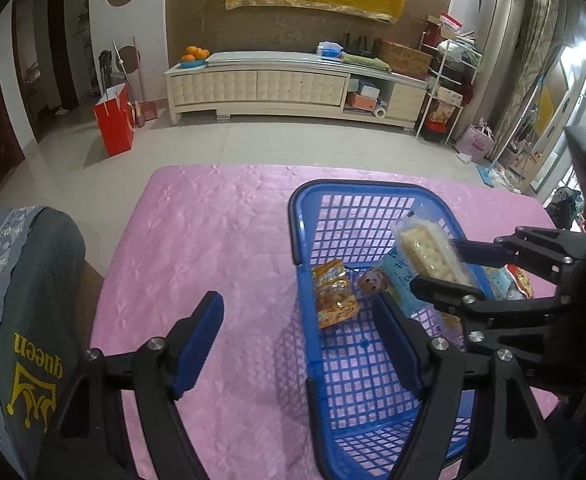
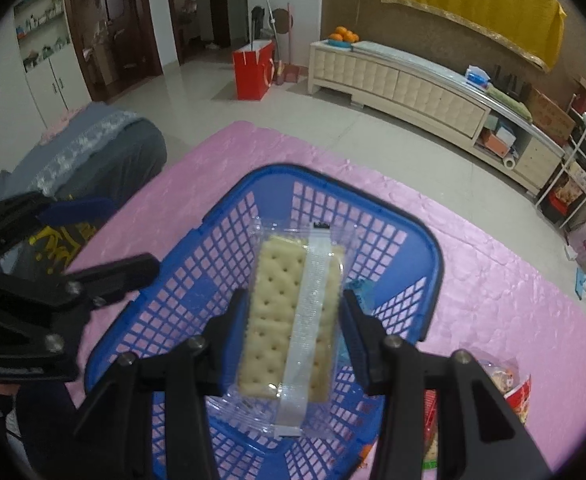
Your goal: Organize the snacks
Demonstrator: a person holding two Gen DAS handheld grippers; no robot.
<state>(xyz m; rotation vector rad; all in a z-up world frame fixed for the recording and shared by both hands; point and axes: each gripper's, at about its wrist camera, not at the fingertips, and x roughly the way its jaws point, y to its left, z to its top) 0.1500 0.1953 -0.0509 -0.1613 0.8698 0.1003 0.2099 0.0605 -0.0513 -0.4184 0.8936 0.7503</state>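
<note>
A blue plastic basket (image 1: pixel 357 194) (image 2: pixel 221 216) stands on the pink tablecloth (image 1: pixel 213 240). In it lie an orange snack packet (image 1: pixel 335 300), a small brown packet (image 1: pixel 373 282) and a light blue packet (image 1: pixel 399 280). My right gripper (image 2: pixel 295 308) (image 1: pixel 439 266) is shut on a clear-wrapped cracker pack (image 2: pixel 289 312) (image 1: pixel 429 252) and holds it above the basket. My left gripper (image 1: pixel 305 320) is open and empty; one finger is over the cloth, the other over the basket's near left wall. It also shows at the left of the right wrist view (image 2: pixel 105 240).
More snack packets (image 2: pixel 509 384) lie on the cloth right of the basket. A grey cushion with yellow "queen" print (image 1: pixel 25 320) sits at the table's left edge. A cream TV cabinet (image 1: pixel 277 84) and a red bag (image 1: pixel 115 124) stand on the floor beyond.
</note>
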